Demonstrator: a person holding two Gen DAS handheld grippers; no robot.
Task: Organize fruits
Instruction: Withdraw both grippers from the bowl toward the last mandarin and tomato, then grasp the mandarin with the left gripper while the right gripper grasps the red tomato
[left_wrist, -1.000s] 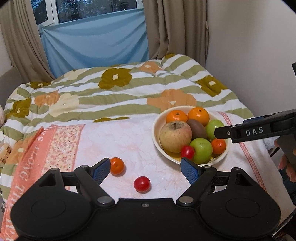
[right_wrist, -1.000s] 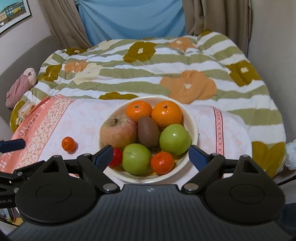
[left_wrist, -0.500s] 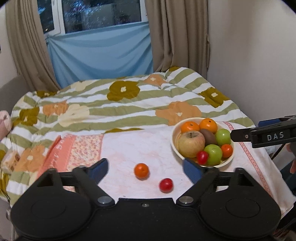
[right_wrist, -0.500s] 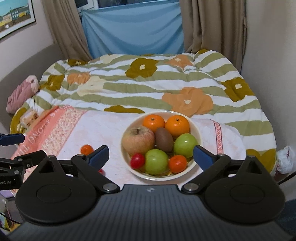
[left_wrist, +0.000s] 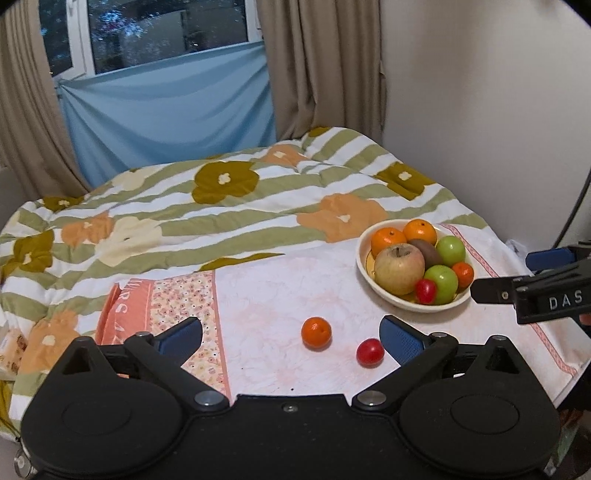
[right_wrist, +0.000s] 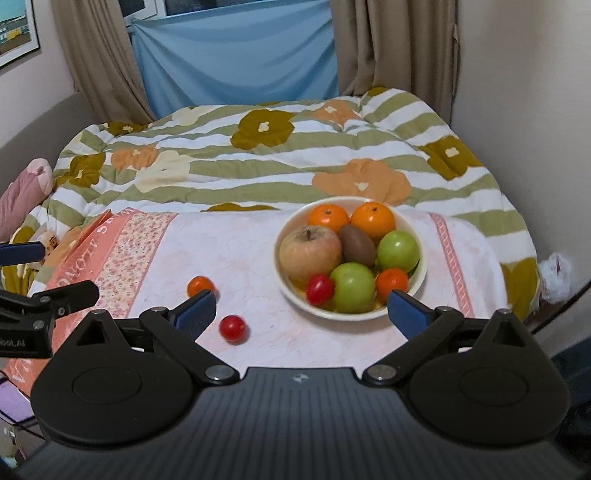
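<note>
Already the bowl (right_wrist: 419, 275) holds most of the fruit, heaped together, likely its gathering place. Two strays lie outside it on the pink cloth (right_wrist: 243, 254): a small orange (left_wrist: 316, 332) and a red tomato (left_wrist: 369, 352), near each other. Both grippers hang above, apart from them. The left gripper (left_wrist: 291, 334) has just been opening, nothing between its jaws; the right gripper (right_wrist: 301, 309) gapes empty too, probably readied for a pickup.
</note>
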